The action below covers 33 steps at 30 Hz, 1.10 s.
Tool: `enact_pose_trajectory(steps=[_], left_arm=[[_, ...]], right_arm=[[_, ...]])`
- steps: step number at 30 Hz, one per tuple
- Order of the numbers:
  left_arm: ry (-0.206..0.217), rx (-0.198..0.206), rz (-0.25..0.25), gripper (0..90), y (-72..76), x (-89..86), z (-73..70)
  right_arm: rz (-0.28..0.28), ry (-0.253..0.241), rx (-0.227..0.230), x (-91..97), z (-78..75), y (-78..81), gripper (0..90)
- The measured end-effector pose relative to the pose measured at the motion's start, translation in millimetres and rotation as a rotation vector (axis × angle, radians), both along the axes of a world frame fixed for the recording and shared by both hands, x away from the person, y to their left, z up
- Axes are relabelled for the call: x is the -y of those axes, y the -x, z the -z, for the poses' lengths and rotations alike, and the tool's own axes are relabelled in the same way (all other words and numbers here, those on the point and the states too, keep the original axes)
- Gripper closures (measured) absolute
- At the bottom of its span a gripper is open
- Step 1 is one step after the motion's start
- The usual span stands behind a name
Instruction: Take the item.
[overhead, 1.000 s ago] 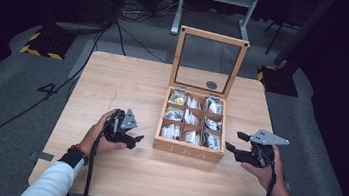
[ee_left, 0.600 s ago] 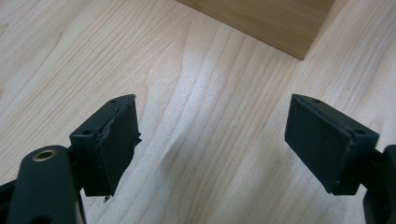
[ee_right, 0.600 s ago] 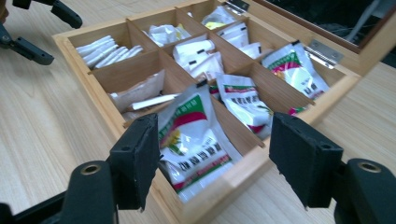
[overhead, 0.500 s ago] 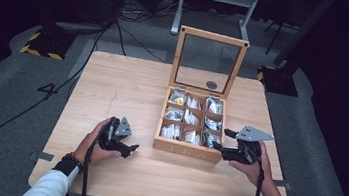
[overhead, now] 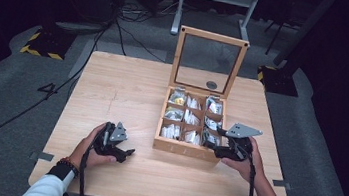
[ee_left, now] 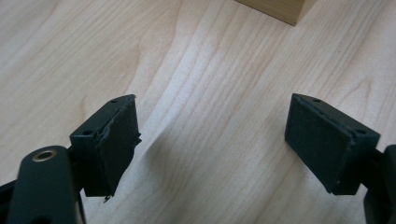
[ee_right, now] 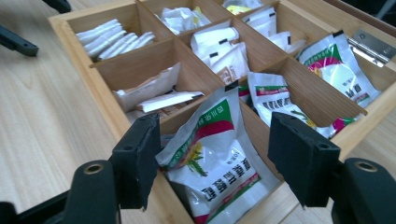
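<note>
Right gripper (ee_right: pixel 212 163) jaws wide apart around a green, red and white sachet (ee_right: pixel 210 154) with unreadable Chinese print, standing in the wooden box's (overhead: pixel 186 150) near right compartment, left gripper (ee_left: pixel 212 140) open over bare table (ee_left: pixel 210 70).

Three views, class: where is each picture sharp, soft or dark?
High view: wooden table lit, surroundings nearly black. Left gripper view: wood grain crisp, left gripper casts a soft shadow. Right gripper view: near packet sharp, far compartments of the box softer, right gripper slightly blurred.
</note>
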State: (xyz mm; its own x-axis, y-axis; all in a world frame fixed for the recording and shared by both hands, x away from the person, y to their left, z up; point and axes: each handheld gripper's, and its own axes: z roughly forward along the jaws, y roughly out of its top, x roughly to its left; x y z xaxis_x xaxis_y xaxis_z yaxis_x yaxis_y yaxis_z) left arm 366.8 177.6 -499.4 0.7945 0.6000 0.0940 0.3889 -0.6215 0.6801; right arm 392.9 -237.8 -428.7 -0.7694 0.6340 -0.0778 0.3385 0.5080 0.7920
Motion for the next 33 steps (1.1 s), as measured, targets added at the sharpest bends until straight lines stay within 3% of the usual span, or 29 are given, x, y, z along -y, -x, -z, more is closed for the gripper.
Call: enact_pose_trajectory(steps=[4,5,14,15,18,19,33], left_arm=[[0.049,-0.035,-0.006,17.9,-2.8,-4.9,3.4],[0.070,-0.065,-0.012,17.7,-5.1,-7.2,4.5],[0.075,-0.074,-0.008,17.8,-5.8,-7.4,4.6],[0.074,-0.075,-0.008,17.7,-5.8,-7.4,4.7],[0.073,-0.074,-0.004,17.5,-6.2,-7.3,4.6],[0.072,-0.074,-0.004,17.5,-6.2,-7.1,4.7],[0.073,-0.075,-0.001,17.5,-6.4,-6.6,4.7]], right_arm=[[-0.013,-0.003,-0.020,1.1,0.9,-1.2,40.6],[-0.021,0.007,-0.023,-0.5,1.0,-0.5,45.0],[-0.071,0.001,-0.034,-2.5,1.0,6.0,74.9],[-0.076,0.004,-0.024,-2.6,-0.1,7.7,81.2],[-0.083,0.007,-0.009,-2.7,-0.8,9.2,85.2],[-0.088,0.009,0.020,-3.0,-1.5,11.2,88.9],[-0.092,-0.049,0.053,7.4,-11.2,14.6,90.0]])
